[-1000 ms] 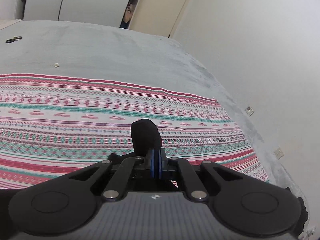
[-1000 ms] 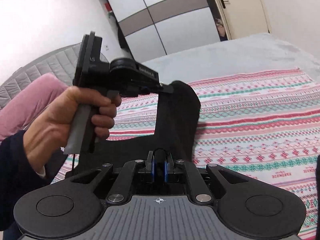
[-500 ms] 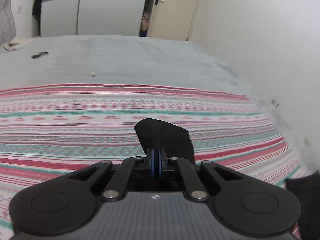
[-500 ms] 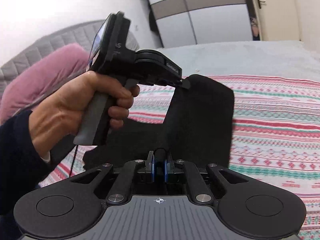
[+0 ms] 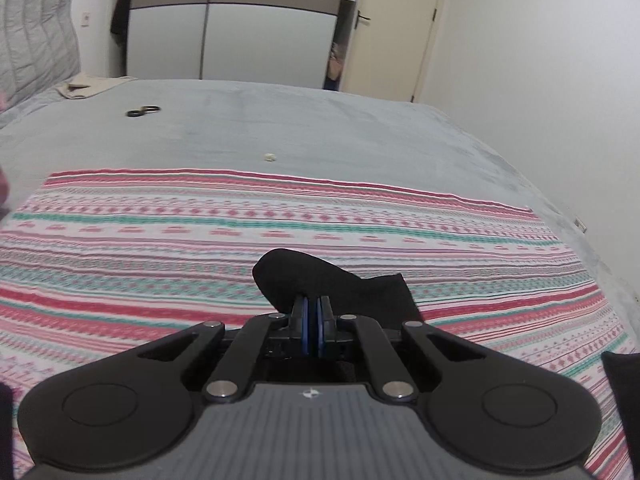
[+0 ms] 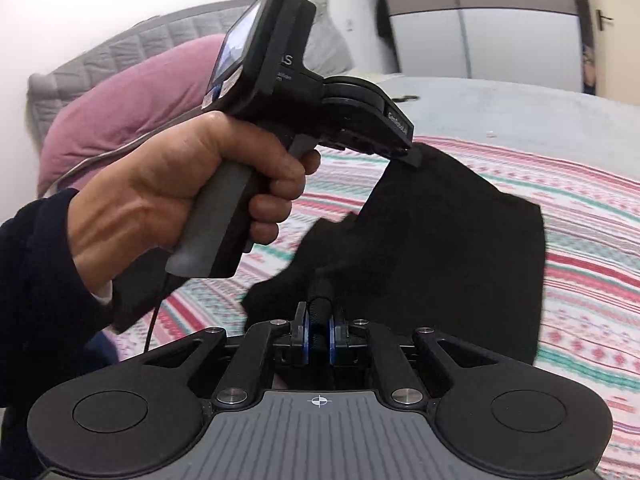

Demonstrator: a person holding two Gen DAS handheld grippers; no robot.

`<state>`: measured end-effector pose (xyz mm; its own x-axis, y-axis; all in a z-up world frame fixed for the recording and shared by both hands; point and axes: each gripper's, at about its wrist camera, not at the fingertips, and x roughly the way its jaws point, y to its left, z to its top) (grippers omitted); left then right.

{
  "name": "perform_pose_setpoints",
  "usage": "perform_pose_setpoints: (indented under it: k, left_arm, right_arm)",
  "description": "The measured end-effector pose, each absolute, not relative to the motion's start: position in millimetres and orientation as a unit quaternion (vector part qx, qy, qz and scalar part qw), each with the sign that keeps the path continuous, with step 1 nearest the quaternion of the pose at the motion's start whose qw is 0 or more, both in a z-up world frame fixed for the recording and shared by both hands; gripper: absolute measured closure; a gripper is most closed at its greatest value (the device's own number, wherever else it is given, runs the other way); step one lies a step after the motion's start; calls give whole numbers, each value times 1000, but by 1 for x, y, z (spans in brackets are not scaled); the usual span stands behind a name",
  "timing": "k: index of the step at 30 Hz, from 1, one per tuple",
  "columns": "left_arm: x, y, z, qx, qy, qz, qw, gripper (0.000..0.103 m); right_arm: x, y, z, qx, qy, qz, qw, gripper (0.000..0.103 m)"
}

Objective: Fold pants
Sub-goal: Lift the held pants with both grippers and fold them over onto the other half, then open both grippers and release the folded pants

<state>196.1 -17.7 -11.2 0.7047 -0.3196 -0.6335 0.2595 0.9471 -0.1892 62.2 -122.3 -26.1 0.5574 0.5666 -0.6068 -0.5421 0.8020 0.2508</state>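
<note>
The black pants (image 6: 452,248) hang in the air above the striped blanket, held by both grippers. My right gripper (image 6: 318,322) is shut on a bunched edge of the pants close to the camera. My left gripper (image 6: 412,158), held in a hand, is shut on an upper corner of the pants, up and to the left in the right wrist view. In the left wrist view my left gripper (image 5: 312,314) is shut on a black fold of the pants (image 5: 320,280) that sticks out past its fingertips.
A striped red, green and white blanket (image 5: 160,248) covers the near part of the grey bed (image 5: 280,120). A small black ring object (image 5: 142,111) and a white speck (image 5: 270,156) lie on the bed. A pink pillow (image 6: 136,100) sits at the headboard. A wall runs along the right.
Both grippers have lifted and swung with the pants, which now hang wider open between them. The left gripper has turned toward the wardrobe and risen.
</note>
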Motion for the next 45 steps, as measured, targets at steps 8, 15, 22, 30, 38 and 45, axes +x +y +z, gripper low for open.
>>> perform_pose_setpoints:
  k: [8,15,22,30,38,45]
  left_arm:
    - [188,28,-62,-67,363,-154,916,78]
    - [191,34,-51,-70,352,-164,919,78]
    - [191,37,-73,-47,371,-142,916,77]
    - [196,49,-80,-72,377,-132,914,77]
    - [196,54,-81,-78,379,-139,911,75]
    - [183,73,-71,-97,387,-136,907,59]
  right_arm:
    - [68,-82,-55,-17,387,333,859,95]
    - [69,-65,-56,0,384,334,861,95]
    - [81,-51,-74,13,411,328,850,94]
    - [87,-44,-83,54,420,319,848,92]
    - [88,-38,-87,73,420,327,843,78]
    - [90,-57,-64,70,432,377,816,54]
